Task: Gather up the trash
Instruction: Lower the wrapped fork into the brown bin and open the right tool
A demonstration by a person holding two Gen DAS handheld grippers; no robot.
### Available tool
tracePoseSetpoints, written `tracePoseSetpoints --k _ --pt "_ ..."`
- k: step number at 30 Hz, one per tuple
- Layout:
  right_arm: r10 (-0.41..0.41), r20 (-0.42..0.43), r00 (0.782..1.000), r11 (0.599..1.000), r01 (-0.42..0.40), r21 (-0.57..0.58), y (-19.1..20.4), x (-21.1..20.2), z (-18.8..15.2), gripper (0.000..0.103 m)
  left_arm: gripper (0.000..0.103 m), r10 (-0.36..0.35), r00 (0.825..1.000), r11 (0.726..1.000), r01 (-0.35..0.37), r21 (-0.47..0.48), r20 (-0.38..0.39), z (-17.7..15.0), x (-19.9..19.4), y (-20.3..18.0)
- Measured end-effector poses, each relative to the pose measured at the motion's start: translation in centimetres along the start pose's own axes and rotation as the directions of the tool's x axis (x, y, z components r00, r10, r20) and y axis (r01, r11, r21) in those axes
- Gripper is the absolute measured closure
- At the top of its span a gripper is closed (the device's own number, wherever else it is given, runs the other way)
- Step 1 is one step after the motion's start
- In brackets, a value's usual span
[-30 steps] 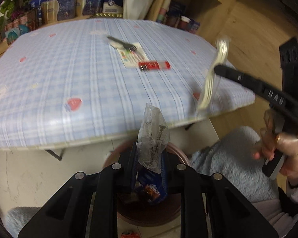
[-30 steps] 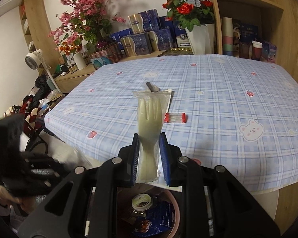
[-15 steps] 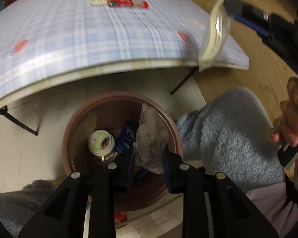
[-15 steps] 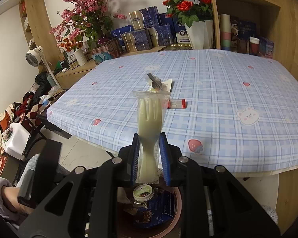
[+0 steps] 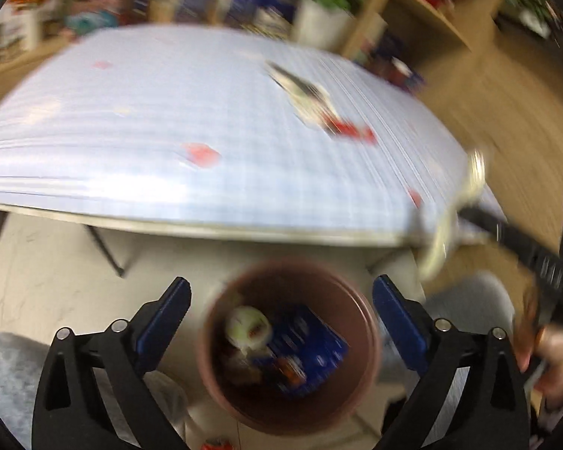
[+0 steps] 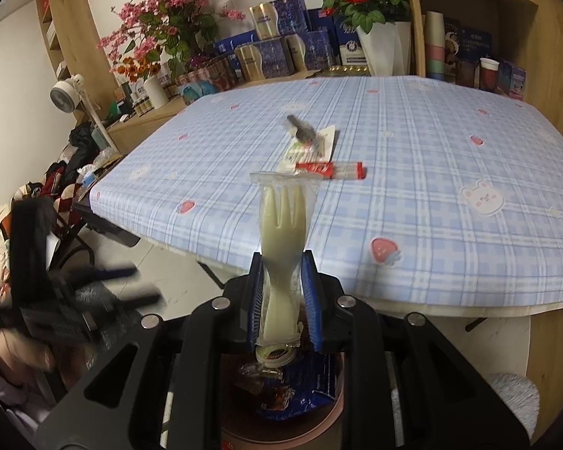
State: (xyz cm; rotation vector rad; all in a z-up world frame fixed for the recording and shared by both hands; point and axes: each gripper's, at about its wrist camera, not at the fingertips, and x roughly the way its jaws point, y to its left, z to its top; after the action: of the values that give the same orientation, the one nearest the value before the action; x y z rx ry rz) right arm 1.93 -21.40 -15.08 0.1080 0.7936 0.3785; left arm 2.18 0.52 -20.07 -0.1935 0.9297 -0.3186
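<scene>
My left view is smeared with blur; the round brown bin [image 5: 289,345] below the table's near edge shows only vague scraps inside. My right gripper [image 6: 281,292] pinches an upright cream plastic fork in a clear wrapper [image 6: 283,232] above that bin. My left gripper [image 5: 279,311] has just been opening, nothing between its jaws, angled down over the bin.

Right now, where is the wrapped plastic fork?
In the right wrist view, the wrapped fork stands upright, clamped in the right tongs, above the brown bin.
</scene>
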Motion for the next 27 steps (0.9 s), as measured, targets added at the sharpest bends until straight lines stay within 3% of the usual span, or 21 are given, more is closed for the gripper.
tracePoseSetpoints --k 2,8,18,27 --pt "0.01 -0.021 1.0 1.0 -0.01 -0.007 0.5 0.6 -0.5 0.079 0.006 0.053 0.996 0.998 -0.05 -0.045 0.069 0.5 -1.8 1.5" --pt "0.037 -0.127 0.991 0.998 -0.044 -0.052 2.7 3.3 -2.9 0.079 0.006 0.155 0.974 0.985 -0.139 -0.103 0.168 0.1 -4.2 3.7" --pt "0.006 -0.28 0.96 0.978 -0.063 -0.197 5.9 6.8 -6.0 0.08 0.006 0.177 0.969 0.981 -0.16 -0.108 0.173 -0.4 -3.9 3.8" --pt "-0.014 -0.391 0.92 0.986 -0.053 -0.159 5.0 8.9 -7.5 0.083 0.006 0.177 0.972 0.979 -0.158 -0.129 0.157 -0.7 -3.6 4.4"
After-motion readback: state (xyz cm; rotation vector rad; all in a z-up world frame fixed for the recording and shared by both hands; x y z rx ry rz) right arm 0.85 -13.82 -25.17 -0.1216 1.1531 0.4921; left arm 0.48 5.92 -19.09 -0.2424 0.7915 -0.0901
